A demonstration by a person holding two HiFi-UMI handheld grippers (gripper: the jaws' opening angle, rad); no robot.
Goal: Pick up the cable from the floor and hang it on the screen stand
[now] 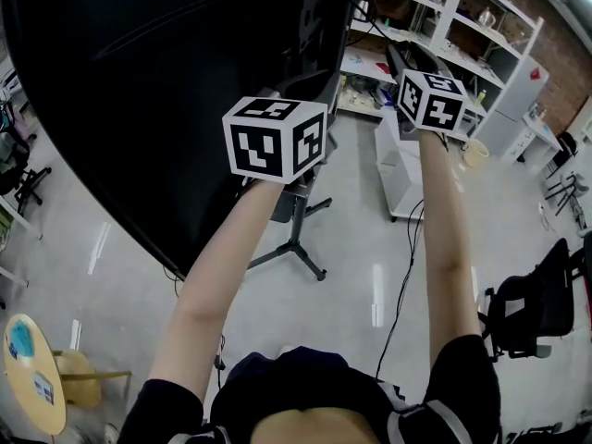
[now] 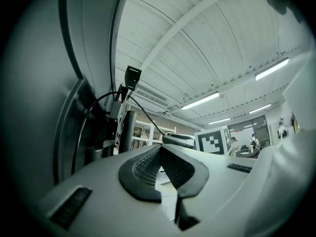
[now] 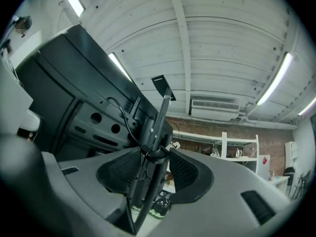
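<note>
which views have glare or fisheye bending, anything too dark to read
Head view: the screen is a black mass without detail, light streaks glare on the floor. Left gripper view: strip lights blow out, corners go black. Right gripper view: fisheye bends the ceiling beams, near fingers look soft.

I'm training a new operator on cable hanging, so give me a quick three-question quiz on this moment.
1. True or false: the left gripper has its jaws together with nothing between them.
2. What sits between the right gripper's jaws? A) a cup B) the cable C) nothing
3. Fill in: in the head view, both grippers are raised beside the large black ____.

Key: 1 true; 2 B; 3 screen.
</note>
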